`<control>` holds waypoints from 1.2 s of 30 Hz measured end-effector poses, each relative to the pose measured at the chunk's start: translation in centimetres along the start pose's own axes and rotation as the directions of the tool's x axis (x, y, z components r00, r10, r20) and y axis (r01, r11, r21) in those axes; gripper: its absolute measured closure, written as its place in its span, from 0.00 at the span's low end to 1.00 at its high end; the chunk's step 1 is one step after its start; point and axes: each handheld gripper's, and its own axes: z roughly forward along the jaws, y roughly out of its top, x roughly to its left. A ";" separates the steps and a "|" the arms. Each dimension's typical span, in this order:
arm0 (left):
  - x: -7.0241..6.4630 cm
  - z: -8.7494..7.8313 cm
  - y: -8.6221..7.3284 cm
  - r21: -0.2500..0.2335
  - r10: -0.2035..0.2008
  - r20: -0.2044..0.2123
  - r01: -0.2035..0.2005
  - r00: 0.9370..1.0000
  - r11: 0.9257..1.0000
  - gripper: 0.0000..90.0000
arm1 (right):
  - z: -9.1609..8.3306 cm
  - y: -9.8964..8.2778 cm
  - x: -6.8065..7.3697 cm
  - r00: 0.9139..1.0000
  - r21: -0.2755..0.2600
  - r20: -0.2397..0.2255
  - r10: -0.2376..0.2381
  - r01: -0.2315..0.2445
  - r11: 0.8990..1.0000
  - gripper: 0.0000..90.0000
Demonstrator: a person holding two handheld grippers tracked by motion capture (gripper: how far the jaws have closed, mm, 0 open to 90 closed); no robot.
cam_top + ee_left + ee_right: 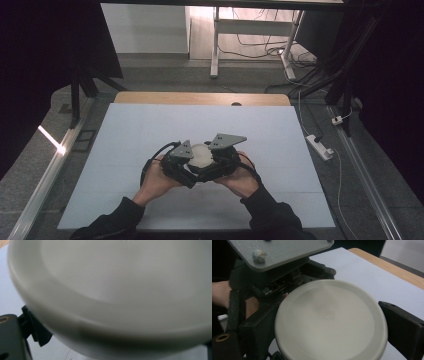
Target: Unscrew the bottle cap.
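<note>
1. I see a round white lid [201,156], or possibly a shallow dish with its flat side up, held between my two grippers over the near middle of the white table [150,130]. I cannot tell from above whether it rests on the table or is lifted clear.

2. My left gripper [175,162] sits on the left side of the lid. In the left gripper view the lid's rim [75,322] fills the frame very close to the camera, with one black jaw edge showing at the lower left against or just behind the rim. I cannot tell whether these jaws are clamped or merely alongside.

3. My right gripper [222,160] sits on the right side. In the right gripper view the lid [329,322] lies between its two black jaws, which stand apart at roughly the lid's width; the right jaw is at or just off the rim. Firm contact is not confirmed.

4. The grey plate [279,251] of the left gripper shows just beyond the lid in that view, so the two tools are crowded together.

5. Judgement: the step in hand is securing or handing over the lid between the grippers.

6. The next move calls for one confirmed grip on the rim before the other lets go, and for keeping the lid level.
</note>
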 end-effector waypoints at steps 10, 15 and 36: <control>-0.1 0.1 0.0 -0.014 0.047 0.103 -0.046 0.994 0.999 0.08 | -0.7 -0.2 -1.5 0.978 0.000 -0.198 -0.069 0.070 0.998 0.08; -0.1 0.1 0.0 -0.020 0.069 0.151 -0.067 0.986 0.998 0.08 | -0.8 -0.5 -2.3 0.950 -0.022 -0.297 -0.095 0.093 0.995 0.08; 0.3 -0.5 -0.1 -0.038 -0.017 0.007 0.017 1.000 0.999 0.08 | -2.0 -0.1 -1.5 0.995 -0.054 -0.098 0.011 -0.017 0.998 0.00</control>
